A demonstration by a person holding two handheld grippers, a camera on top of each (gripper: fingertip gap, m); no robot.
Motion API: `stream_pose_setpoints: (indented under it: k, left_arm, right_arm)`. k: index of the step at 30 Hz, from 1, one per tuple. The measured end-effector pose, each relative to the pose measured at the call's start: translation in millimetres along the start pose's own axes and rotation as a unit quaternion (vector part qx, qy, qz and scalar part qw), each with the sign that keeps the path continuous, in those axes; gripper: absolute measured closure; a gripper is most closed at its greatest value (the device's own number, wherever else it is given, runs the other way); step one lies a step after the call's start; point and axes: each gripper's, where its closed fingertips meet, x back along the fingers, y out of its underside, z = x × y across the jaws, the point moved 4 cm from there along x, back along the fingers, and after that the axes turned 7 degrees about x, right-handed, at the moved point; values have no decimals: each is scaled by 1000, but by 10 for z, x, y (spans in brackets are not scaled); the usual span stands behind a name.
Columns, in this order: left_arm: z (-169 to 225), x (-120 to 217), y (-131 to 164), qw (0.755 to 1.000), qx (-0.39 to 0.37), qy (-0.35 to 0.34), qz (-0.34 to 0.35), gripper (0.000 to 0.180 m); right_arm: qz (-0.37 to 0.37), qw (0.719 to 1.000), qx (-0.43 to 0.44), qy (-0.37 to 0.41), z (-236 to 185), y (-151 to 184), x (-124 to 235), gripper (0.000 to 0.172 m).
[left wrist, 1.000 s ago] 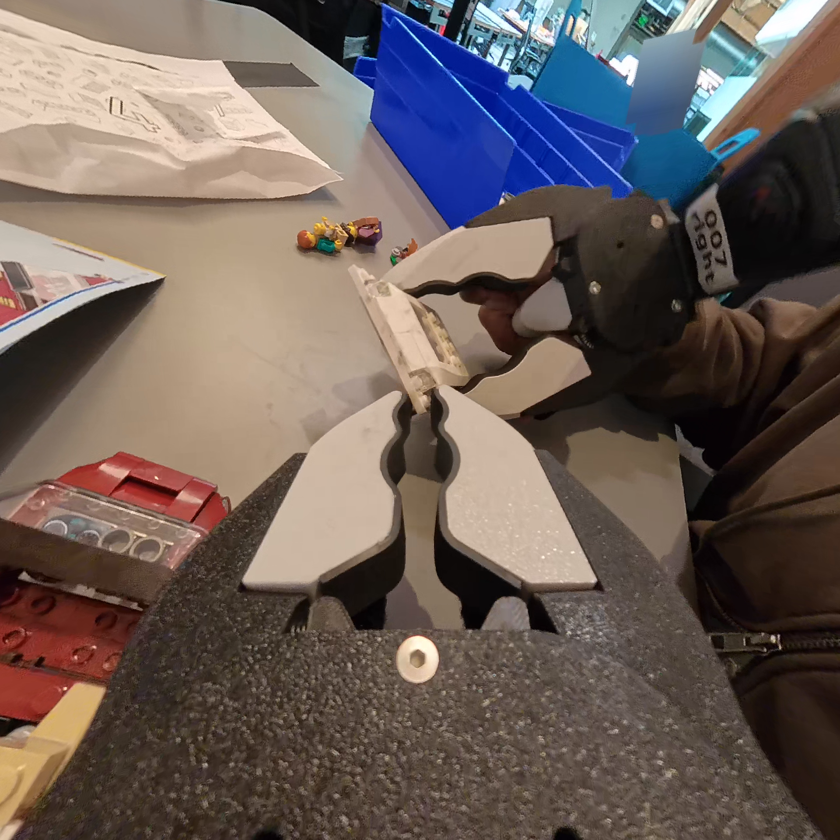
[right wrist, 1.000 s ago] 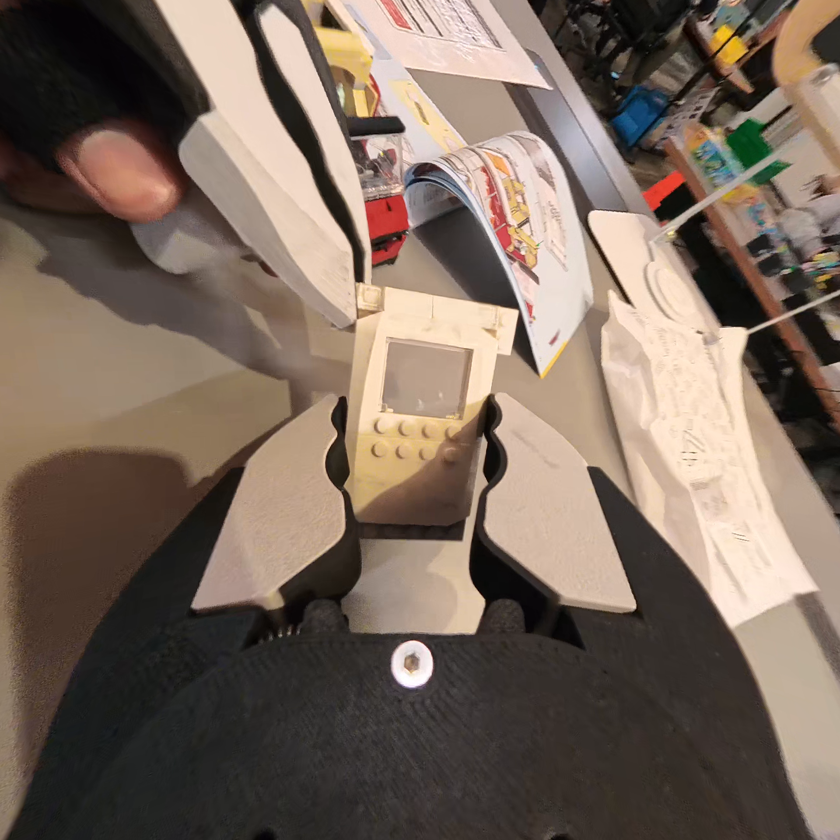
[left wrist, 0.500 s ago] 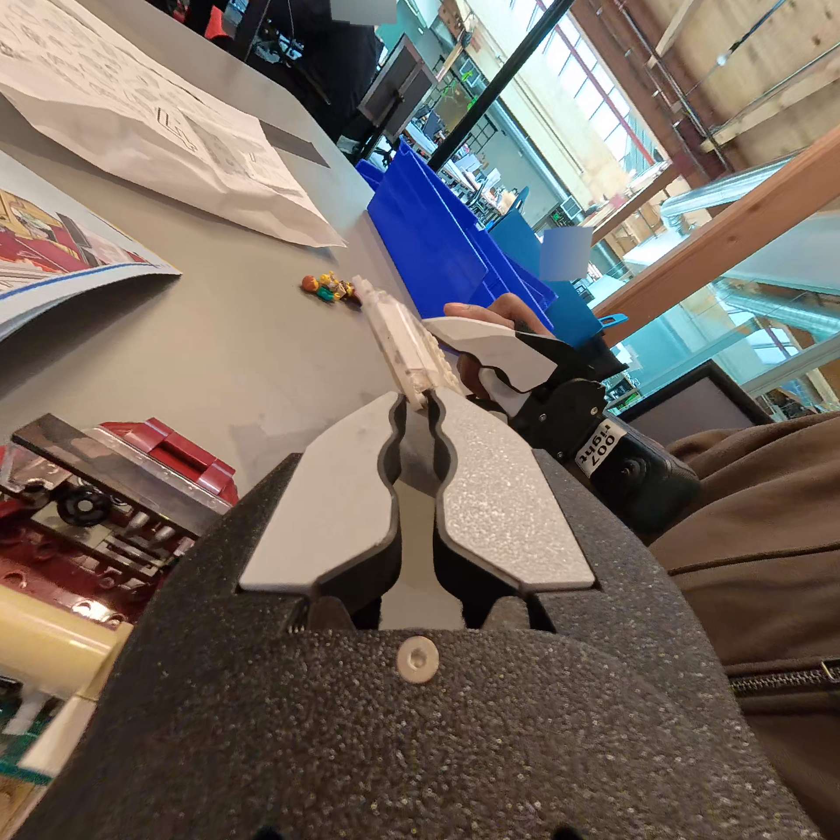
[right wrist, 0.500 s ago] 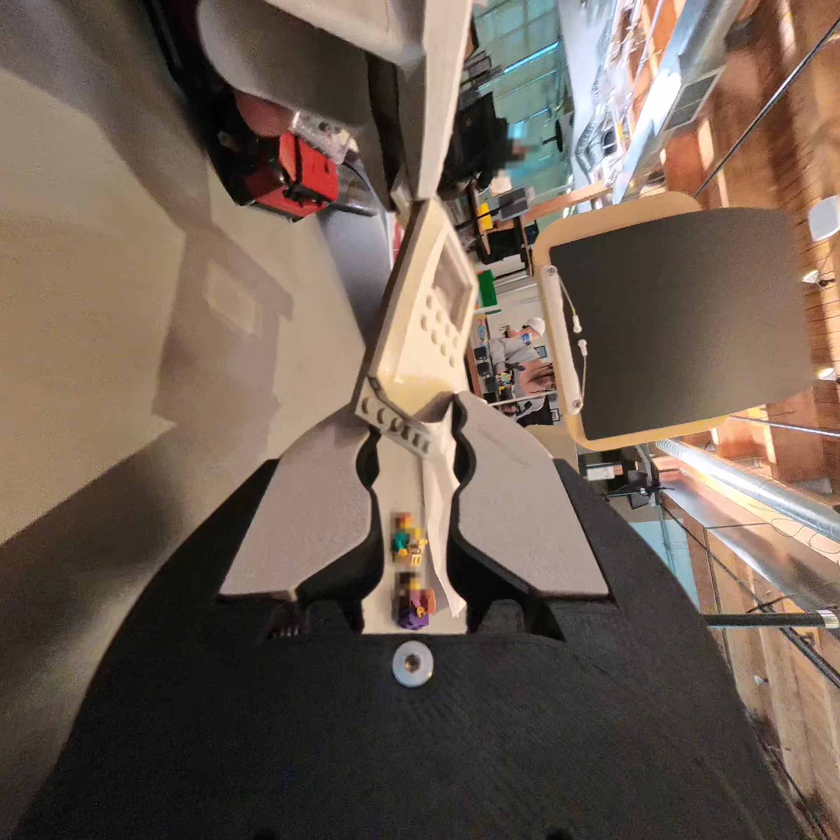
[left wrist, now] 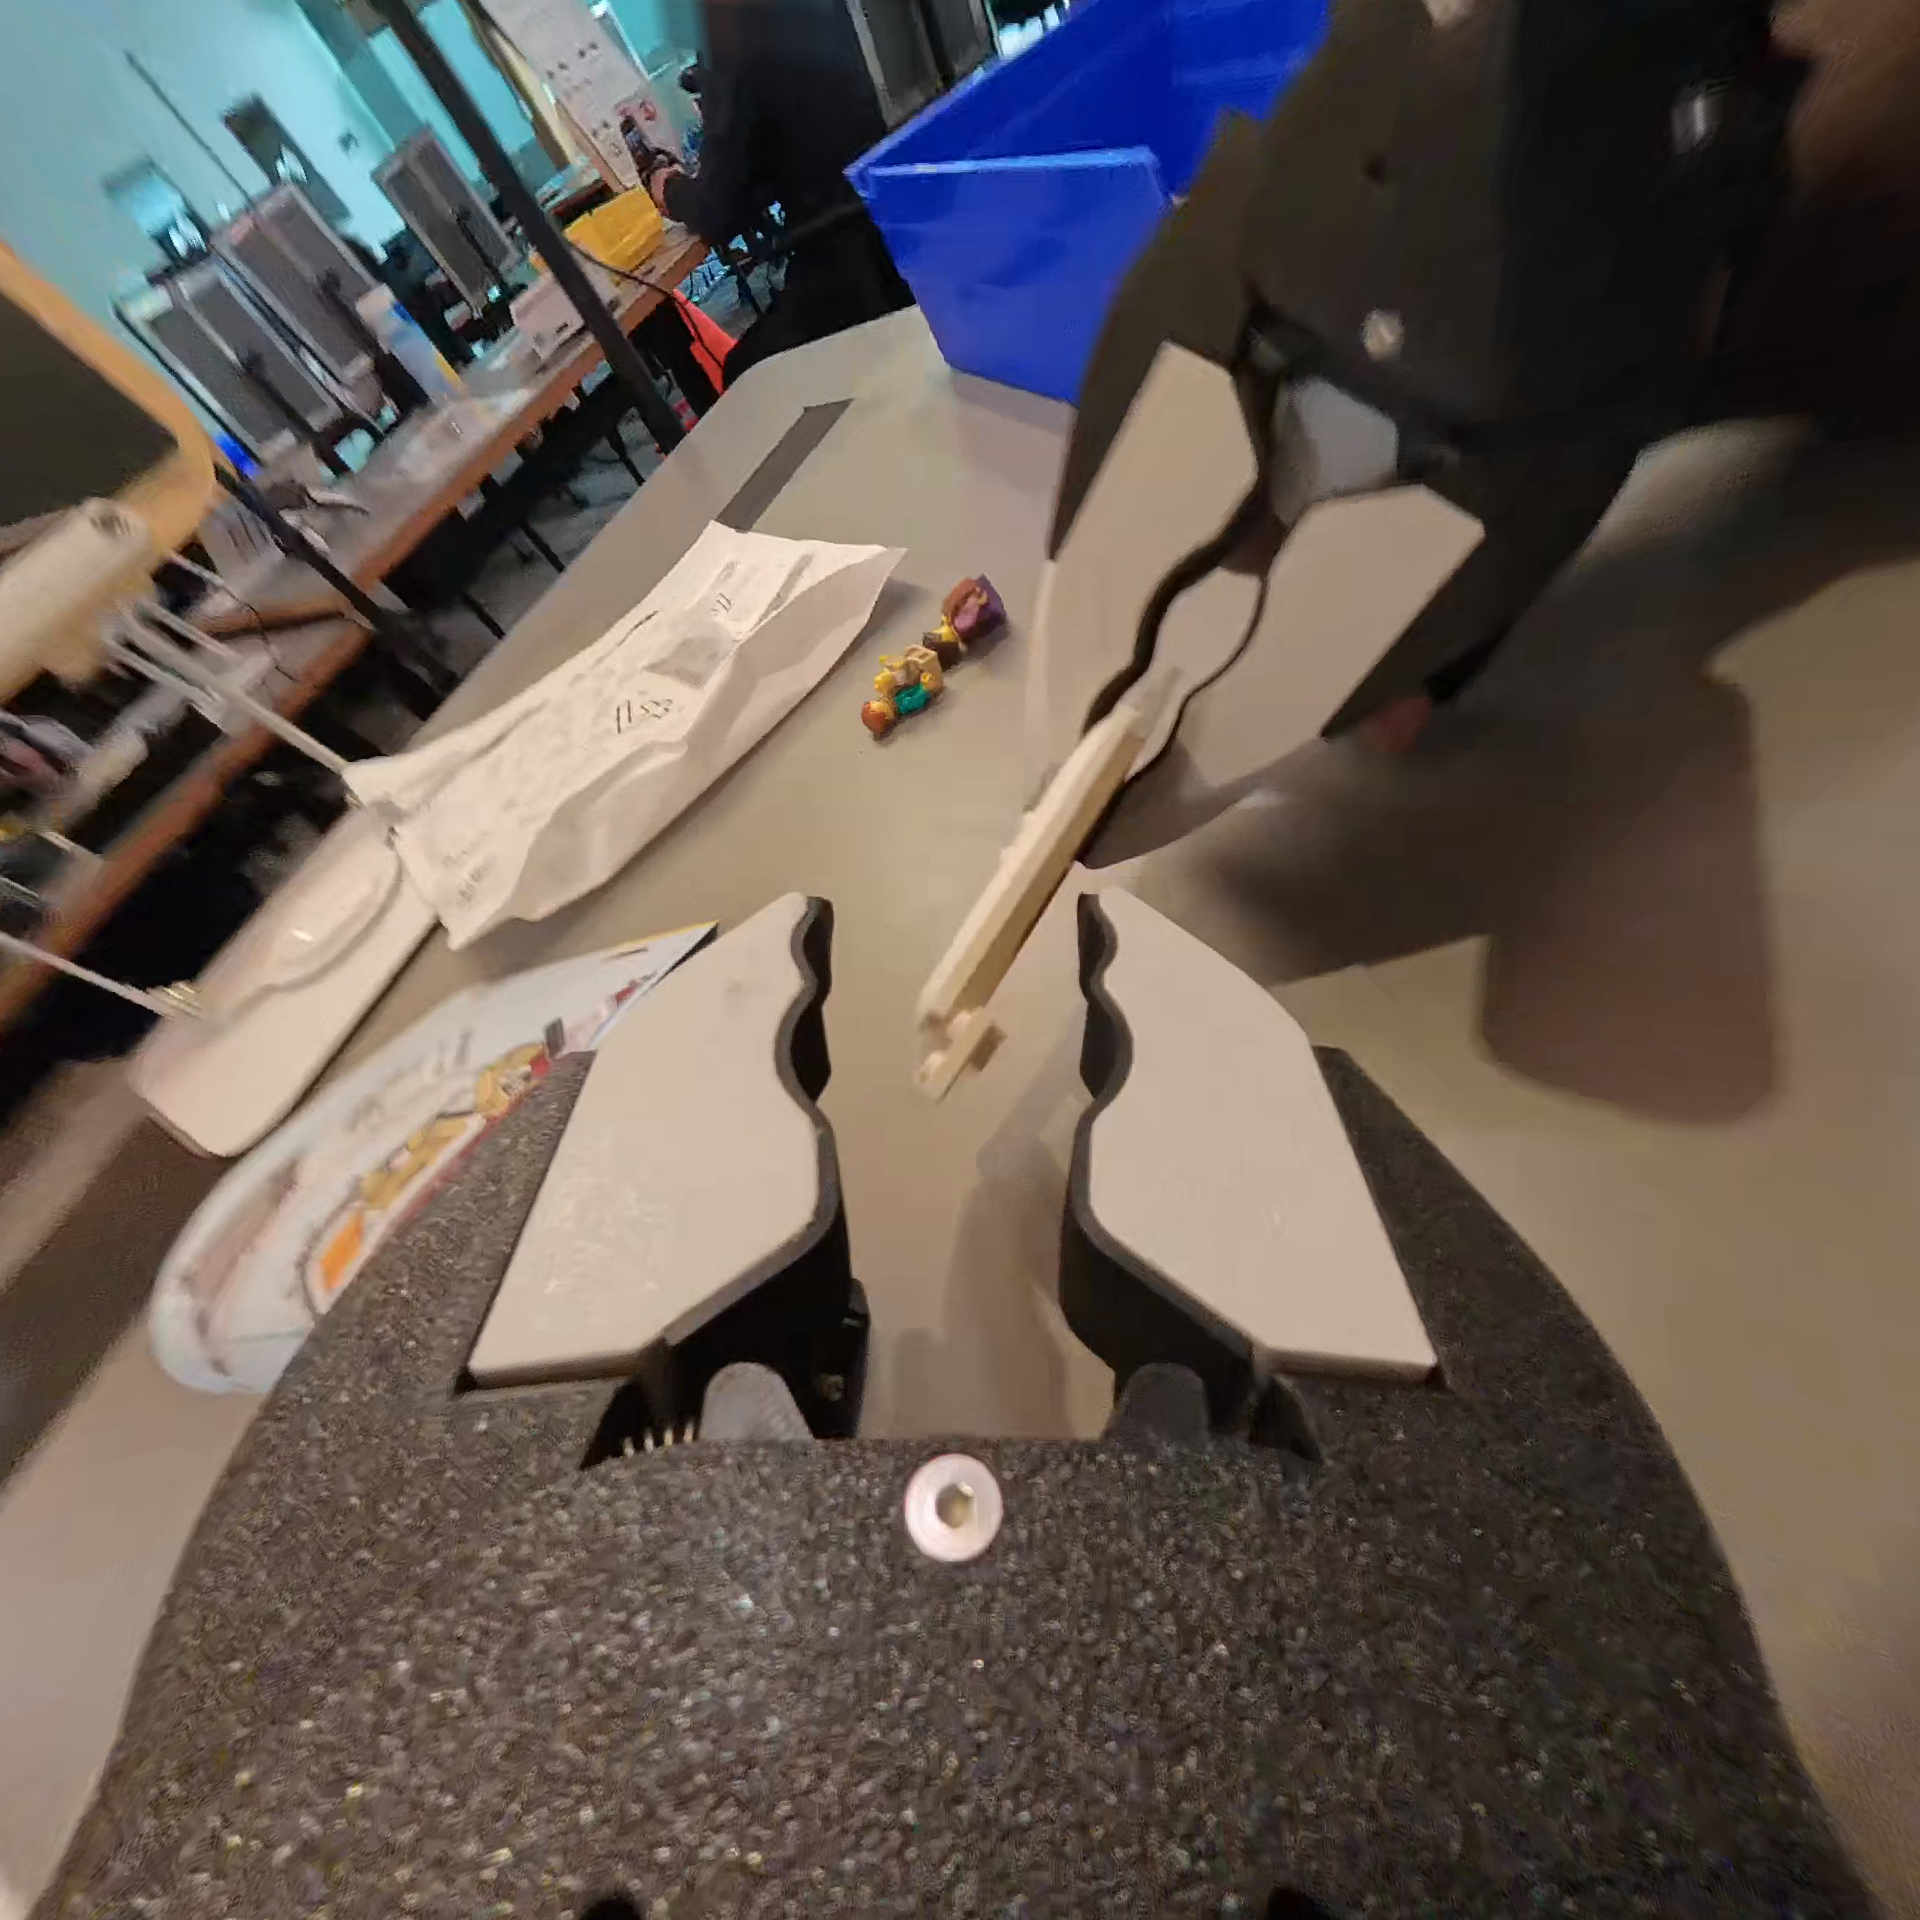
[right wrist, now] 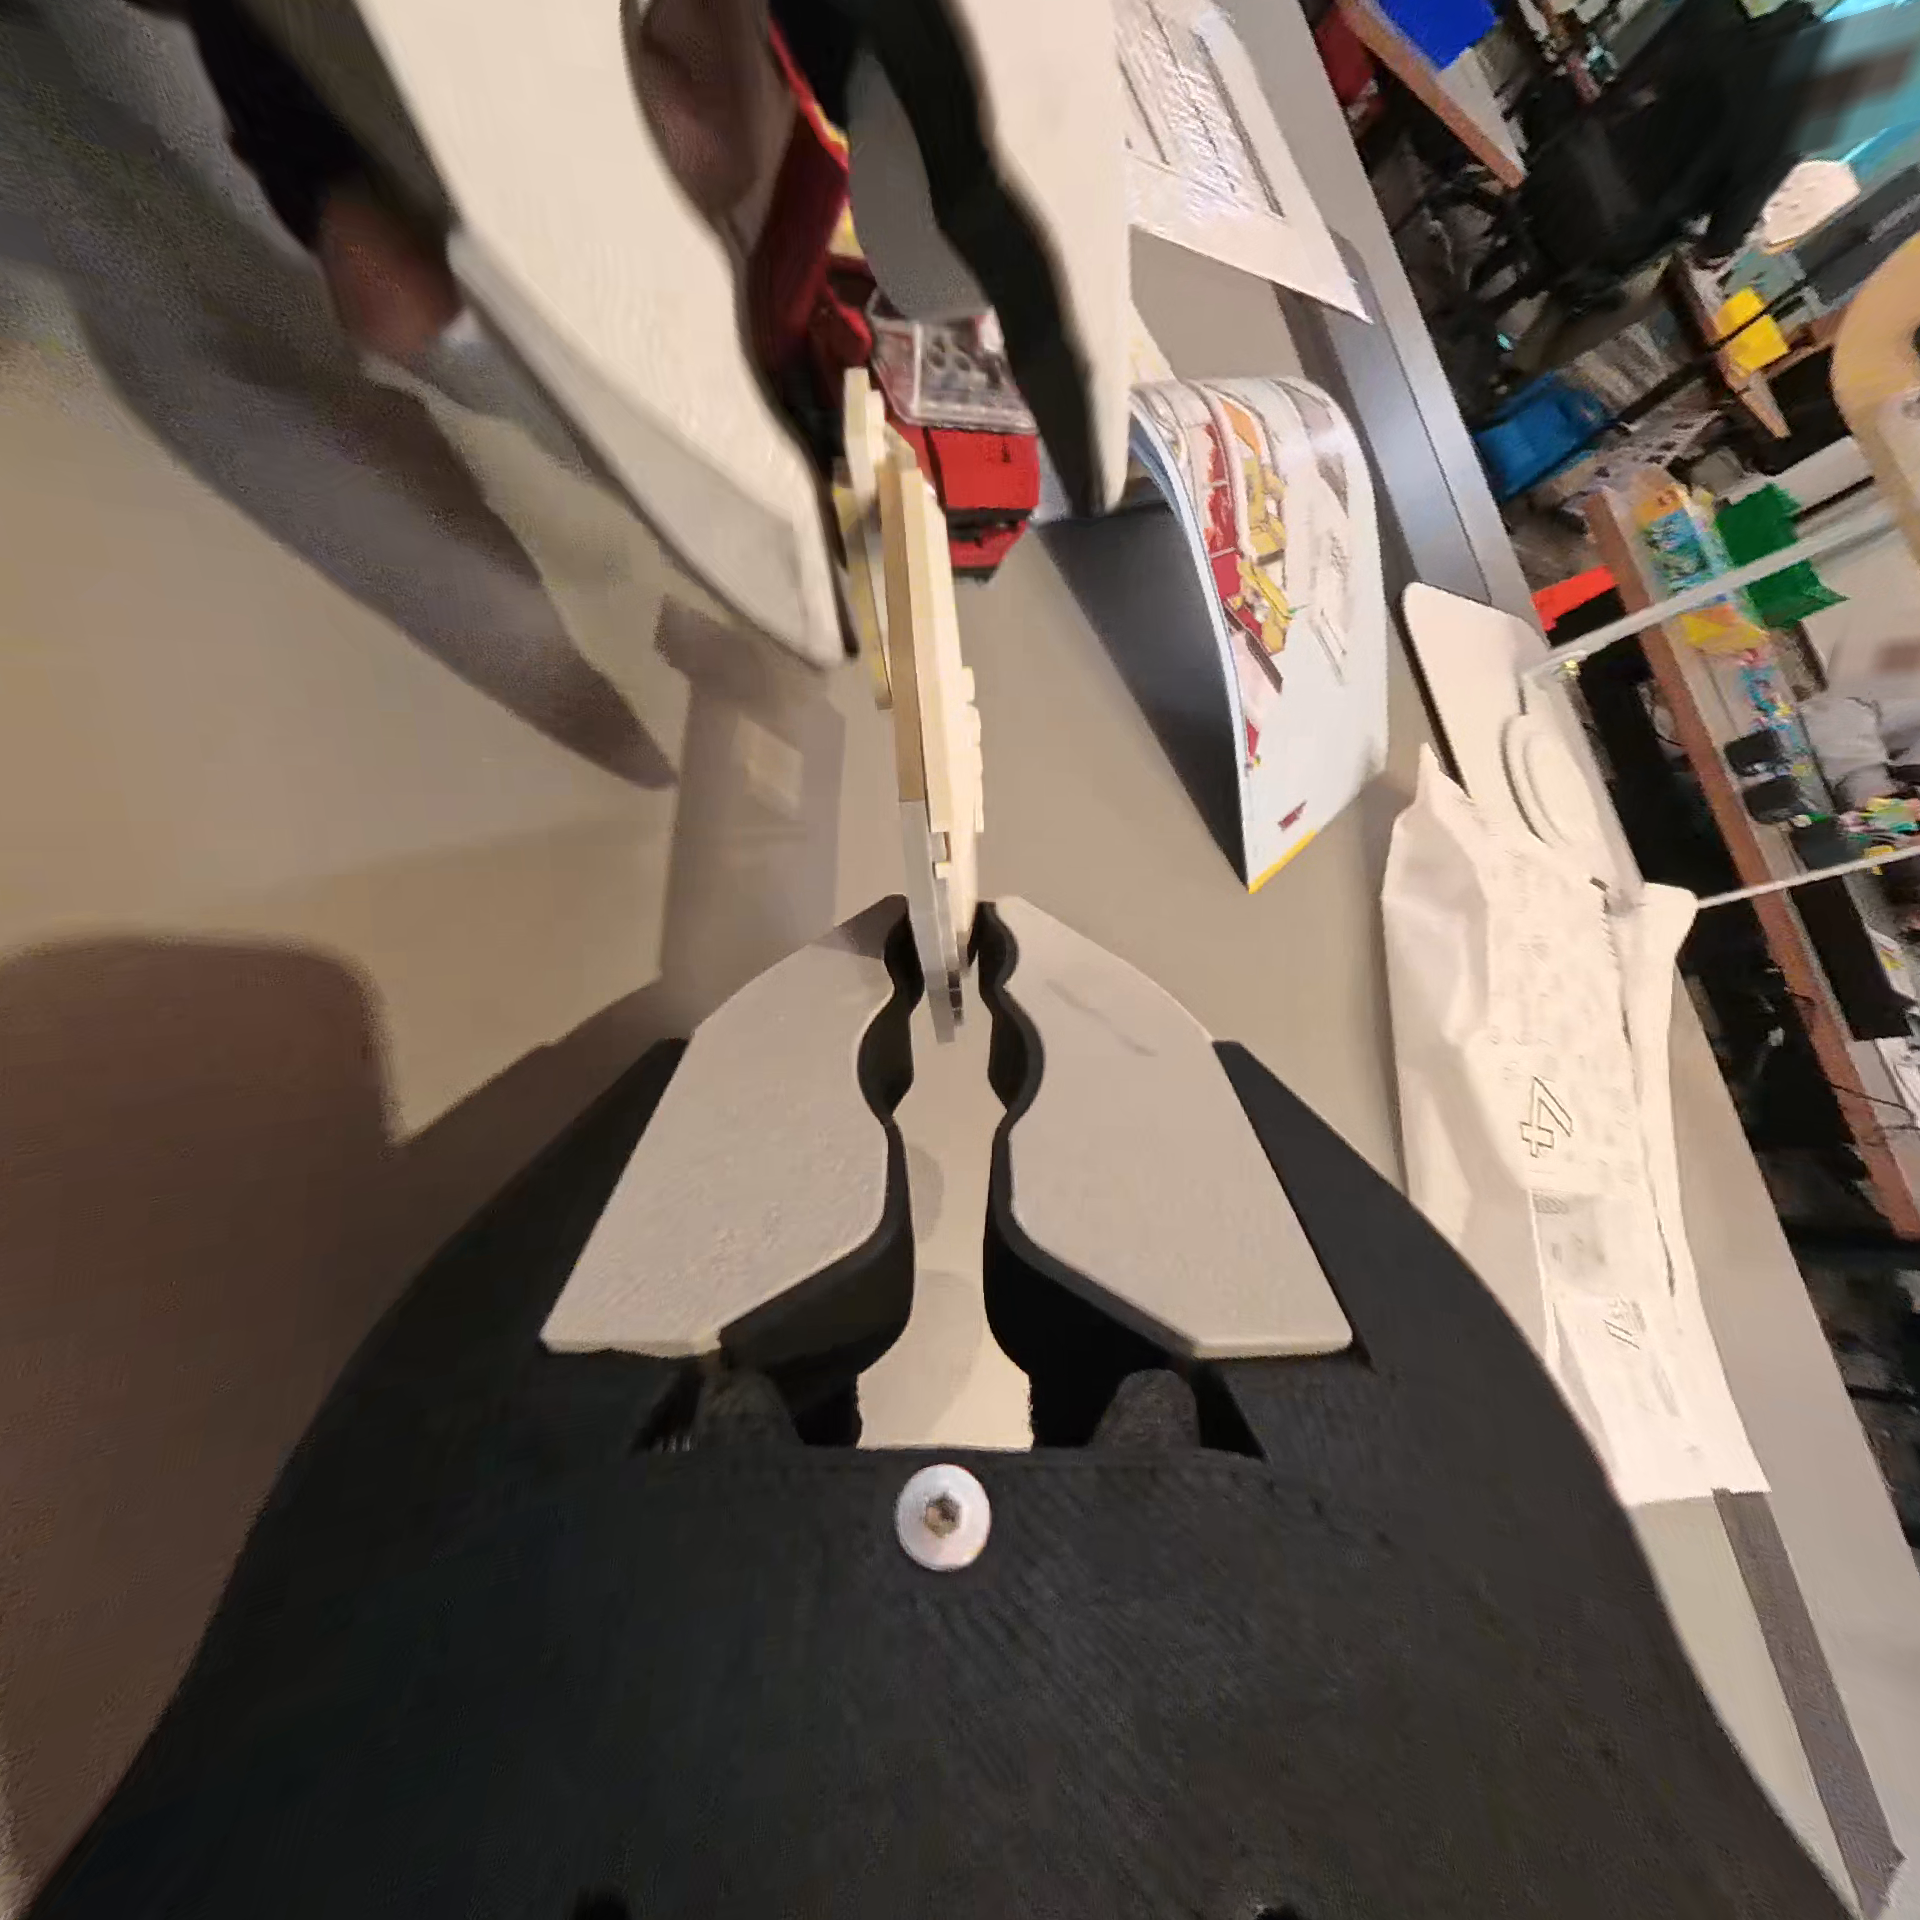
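A flat cream brick panel (left wrist: 1049,842) hangs edge-on above the grey table (left wrist: 894,831). My left gripper (left wrist: 951,914) is open. The panel's near end lies between its fingertips with a gap on both sides. My right gripper (left wrist: 1127,727) comes in from the upper right and clamps the panel's far end. In the right wrist view my right gripper (right wrist: 948,920) is shut on the panel (right wrist: 930,665), both pads pressed on its faces. My left gripper (right wrist: 961,566) shows spread open around the panel's other end.
Small minifigure pieces (left wrist: 930,665) lie on the table beyond the panel. A white paper bag (left wrist: 623,717), an open booklet (left wrist: 436,1122) and a white tray (left wrist: 281,997) lie to the left. Blue bins (left wrist: 1018,239) stand at the back. A red brick model (right wrist: 977,457) sits behind the left gripper. Across from one pair of fingers to the other is roughly 5 centimetres.
My left gripper, shut on the panel before, has opened and let it go. My right gripper has closed on the panel's other end. Both grippers have swung round.
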Motion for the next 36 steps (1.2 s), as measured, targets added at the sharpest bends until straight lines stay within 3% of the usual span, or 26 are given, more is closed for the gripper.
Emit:
stream_pose_setpoints:
  k: [3, 5, 9, 13, 16, 21, 24, 33, 36]
  left_arm:
    - [135, -59, 48, 994, -107, -20, -22, 147]
    - [214, -80, 47, 990, -139, -21, -21, 157]
    - [224, -99, 86, 988, -143, -35, -44, 169]
    - [120, -68, 82, 996, -67, -35, -47, 170]
    - [46, -56, 120, 995, -53, -47, -63, 171]
    - [85, -65, 143, 996, -59, -25, -67, 171]
    - [98, -71, 148, 995, -66, -19, -66, 170]
    - [147, -33, 112, 993, -106, 9, -56, 164]
    - [147, -56, 129, 988, -142, -15, -65, 163]
  right_arm:
    - [9, 1000, 9, -11, -52, -81, 8, 162]
    - [13, 1000, 19, -14, -87, -133, 1, 162]
    - [-7, 998, 58, 10, -121, -137, -47, 159]
    - [-1, 990, 108, 85, -42, -184, -29, 144]
    - [28, 984, 128, 119, 6, -263, 44, 144]
    - [83, 988, 85, 99, 35, -347, 131, 150]
    - [84, 989, 84, 84, 6, -337, 125, 160]
    - [72, 989, 110, 69, -57, -314, 110, 167]
    - [79, 988, 116, 62, -88, -347, 111, 167]
